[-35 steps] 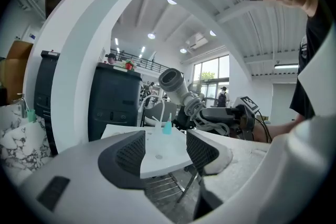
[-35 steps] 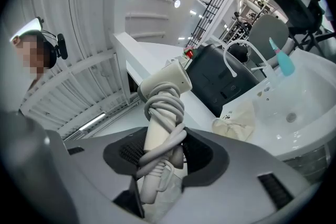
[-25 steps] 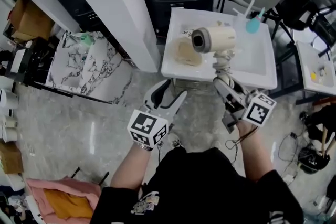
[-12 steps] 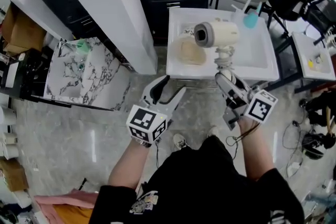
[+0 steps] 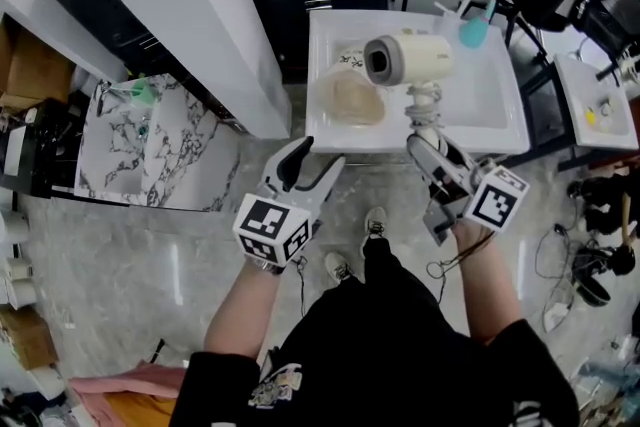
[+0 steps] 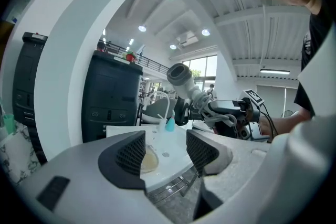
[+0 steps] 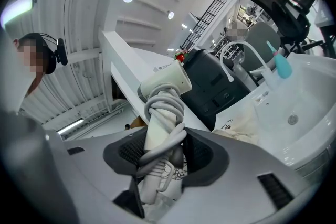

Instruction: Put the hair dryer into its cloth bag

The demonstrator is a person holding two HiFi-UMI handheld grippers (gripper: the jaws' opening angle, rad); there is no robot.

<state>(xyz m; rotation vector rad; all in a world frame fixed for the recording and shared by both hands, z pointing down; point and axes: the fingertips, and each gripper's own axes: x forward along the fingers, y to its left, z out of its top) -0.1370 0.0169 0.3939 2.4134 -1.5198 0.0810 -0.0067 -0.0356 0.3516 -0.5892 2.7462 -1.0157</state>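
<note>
Left tool [image 5: 317,162] hangs in front of the white basin [image 5: 495,120], jaws apart with nothing between them. Cloth bag [image 5: 350,99] lies crumpled in the left part of the basin. Right tool [image 5: 428,147] is clamped on the cord-wrapped handle of the hair dryer [image 5: 412,58], holding it upright above the basin, just right of the bag, open end facing left.

Cord-wrapped hair dryer [image 7: 160,135] between fingers [image 7: 130,155]
</note>
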